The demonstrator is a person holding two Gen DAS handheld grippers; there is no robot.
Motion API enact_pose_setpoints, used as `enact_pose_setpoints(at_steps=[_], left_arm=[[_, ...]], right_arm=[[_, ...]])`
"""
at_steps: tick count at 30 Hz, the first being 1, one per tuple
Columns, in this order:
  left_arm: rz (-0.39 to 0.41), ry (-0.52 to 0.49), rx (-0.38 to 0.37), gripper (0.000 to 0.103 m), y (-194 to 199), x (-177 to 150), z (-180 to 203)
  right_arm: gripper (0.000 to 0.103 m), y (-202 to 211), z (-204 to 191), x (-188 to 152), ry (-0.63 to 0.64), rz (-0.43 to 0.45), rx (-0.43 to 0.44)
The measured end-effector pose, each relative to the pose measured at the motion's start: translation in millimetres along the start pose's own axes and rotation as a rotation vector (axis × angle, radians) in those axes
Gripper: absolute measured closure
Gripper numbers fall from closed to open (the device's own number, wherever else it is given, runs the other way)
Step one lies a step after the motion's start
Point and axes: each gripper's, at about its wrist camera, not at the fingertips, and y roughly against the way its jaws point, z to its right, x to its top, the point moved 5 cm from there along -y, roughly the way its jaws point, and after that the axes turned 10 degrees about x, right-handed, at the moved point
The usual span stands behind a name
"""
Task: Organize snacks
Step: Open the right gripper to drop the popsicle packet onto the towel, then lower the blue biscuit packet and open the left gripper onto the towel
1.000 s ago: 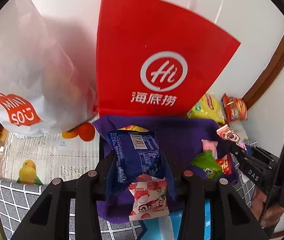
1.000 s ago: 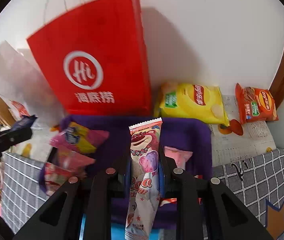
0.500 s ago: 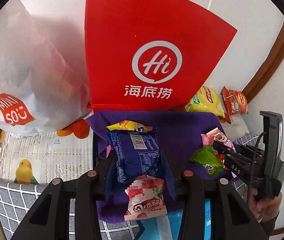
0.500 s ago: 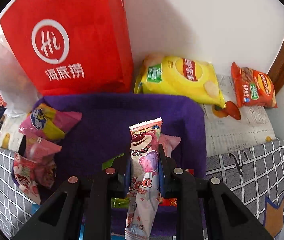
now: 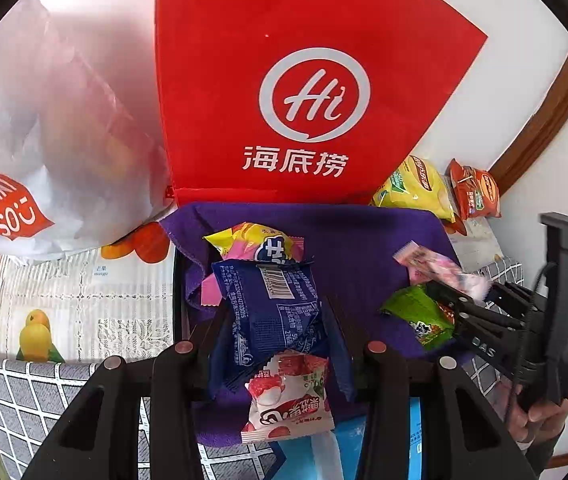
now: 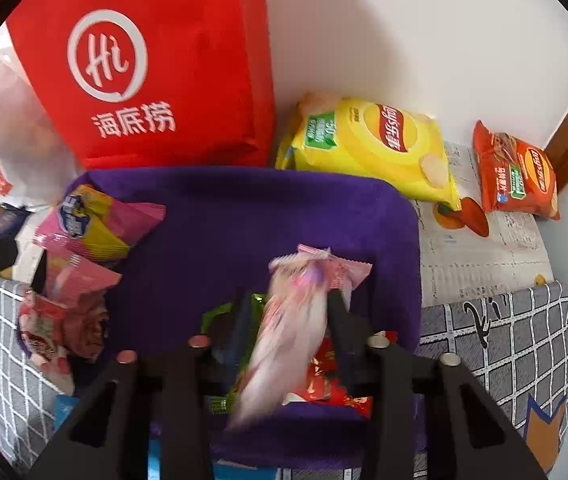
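Left wrist view: left hand-held gripper [image 5: 274, 344] is clamped on a blue packet [image 5: 272, 312], long axis running away from the camera, above the near left part of the purple tray [image 5: 355, 240]. Delivery is pending.

Right wrist view: right hand-held gripper [image 6: 285, 320] has just been opening; its jaws stand apart, and the pink wrapper [image 6: 287, 332] between them is blurred, apparently dropping toward the tray's near right edge, long axis tilted up and away. Chip bags [image 6: 375, 140] remain on the surface beyond the tray, apparently unsorted.

A red bag [image 6: 156, 68] with white logo stands behind a purple tray [image 6: 268, 216]; the tablecloth [image 6: 515, 344] is grey-checked.
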Motion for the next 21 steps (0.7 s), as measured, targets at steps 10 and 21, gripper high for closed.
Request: enact_pose_setpoints(at_steps=[10,21], left_arm=[[-0.019,0.005,-0.031,0.061,-7,-2,7],[-0.047,-0.04,-0.018,0.059,-15,-8,18]], right_arm=[[0.053,48,-18,9,0.053,0.117,0.039],[0.053,68,-27,12,0.082,0.17,0.03]])
